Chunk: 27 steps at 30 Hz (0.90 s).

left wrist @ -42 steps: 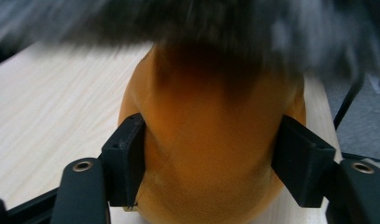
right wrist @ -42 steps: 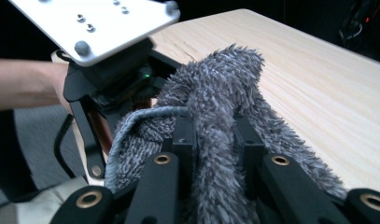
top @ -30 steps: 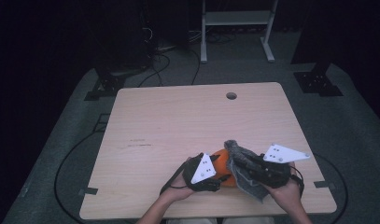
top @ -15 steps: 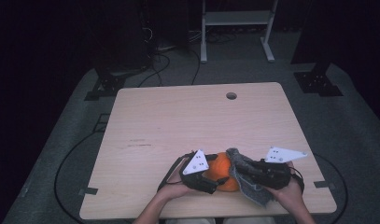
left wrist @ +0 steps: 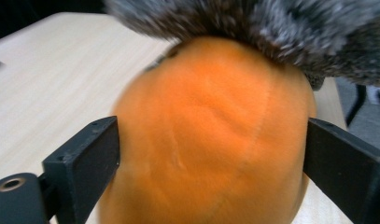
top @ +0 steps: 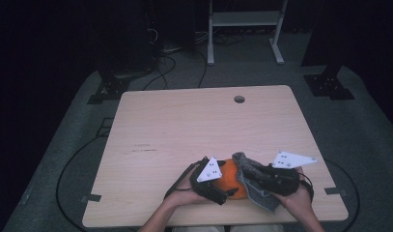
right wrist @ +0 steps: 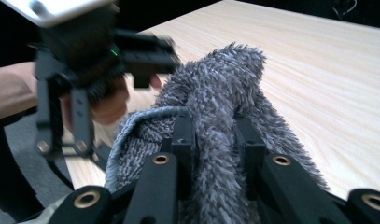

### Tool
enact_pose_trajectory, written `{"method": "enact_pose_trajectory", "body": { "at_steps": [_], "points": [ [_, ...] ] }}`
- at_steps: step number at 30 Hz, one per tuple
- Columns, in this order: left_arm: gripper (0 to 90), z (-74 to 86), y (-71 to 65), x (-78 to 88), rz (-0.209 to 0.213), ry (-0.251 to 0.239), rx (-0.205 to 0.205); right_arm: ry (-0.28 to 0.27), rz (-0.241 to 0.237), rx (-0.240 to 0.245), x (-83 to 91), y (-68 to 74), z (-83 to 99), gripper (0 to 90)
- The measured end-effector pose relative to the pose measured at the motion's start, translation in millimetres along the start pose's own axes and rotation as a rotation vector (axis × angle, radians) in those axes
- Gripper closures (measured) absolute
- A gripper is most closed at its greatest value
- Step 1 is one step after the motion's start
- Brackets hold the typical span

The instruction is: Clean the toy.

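I have the orange ball (top: 231, 179) sitting at the near edge of the table (top: 194, 125), right of its middle. My left gripper (left wrist: 211, 154) has just been spreading its jaws; they now stand apart on either side of the ball. My right gripper (right wrist: 214, 140) is clamped on the grey cloth (right wrist: 215, 93), which drapes over the ball's right side.

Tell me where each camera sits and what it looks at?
High view: above the person's side, looking down on the table; forearms, left gripper and right gripper show.
Left gripper view: rides the left gripper, jaws either side of the orange ball.
Right gripper view: rides the right gripper, jaws pinching the grey cloth.
All share the cloth.
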<state>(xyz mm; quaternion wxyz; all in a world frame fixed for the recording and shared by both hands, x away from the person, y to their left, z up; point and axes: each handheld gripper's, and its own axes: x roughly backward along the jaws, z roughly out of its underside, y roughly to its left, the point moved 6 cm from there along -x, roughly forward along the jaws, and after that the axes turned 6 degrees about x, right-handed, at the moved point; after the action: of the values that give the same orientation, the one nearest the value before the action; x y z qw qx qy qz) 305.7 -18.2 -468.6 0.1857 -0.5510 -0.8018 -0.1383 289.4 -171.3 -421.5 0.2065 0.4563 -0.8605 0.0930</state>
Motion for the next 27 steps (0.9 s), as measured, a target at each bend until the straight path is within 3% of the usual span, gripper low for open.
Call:
{"method": "enact_pose_trajectory", "body": {
  "at_steps": [2, 4, 7, 9, 11, 14, 18, 21, 24, 27],
  "points": [
    [26.8, -3.9, 1.5, 5.8, -0.038, -0.009, -0.007, 0.000, -0.001, 0.020, -3.0, 4.5, -6.0, 73.6],
    [32.1, -8.6, 5.6, 11.4, -0.090, -0.032, -0.003, -0.021, 0.007, 0.020, -2.7, 3.3, -13.1, 73.8],
    [33.6, -14.5, 13.6, 19.2, -0.169, -0.053, -0.001, -0.077, -0.011, 0.001, -4.5, 1.0, -29.4, 73.9],
    [33.6, -15.4, 18.0, 23.1, -0.228, -0.043, -0.015, -0.078, -0.012, 0.012, -12.8, 2.0, -36.4, 73.8],
    [33.5, -12.0, 21.6, 23.9, -0.244, -0.023, -0.004, -0.063, -0.003, 0.011, -22.7, 0.5, -38.3, 73.8],
    [32.1, -0.3, 24.2, 21.2, -0.169, 0.011, 0.056, 0.004, 0.053, 0.001, -38.3, -17.2, -26.2, 73.8],
    [29.5, 0.7, 17.5, 17.7, -0.136, 0.026, 0.051, -0.008, 0.035, -0.111, -38.1, -34.8, -4.6, 73.6],
    [28.5, -0.8, 12.7, 18.0, -0.092, 0.058, 0.063, 0.003, 0.033, -0.113, -34.6, -34.7, 0.5, 73.6],
    [29.4, -5.1, 9.8, 26.6, 0.014, 0.043, 0.102, 0.039, 0.013, -0.095, -29.5, -32.3, 9.8, 73.5],
    [28.9, -11.9, 11.2, 31.7, 0.038, 0.019, 0.082, 0.044, -0.023, -0.102, -23.2, -30.8, 21.2, 73.5]
  ]
}}
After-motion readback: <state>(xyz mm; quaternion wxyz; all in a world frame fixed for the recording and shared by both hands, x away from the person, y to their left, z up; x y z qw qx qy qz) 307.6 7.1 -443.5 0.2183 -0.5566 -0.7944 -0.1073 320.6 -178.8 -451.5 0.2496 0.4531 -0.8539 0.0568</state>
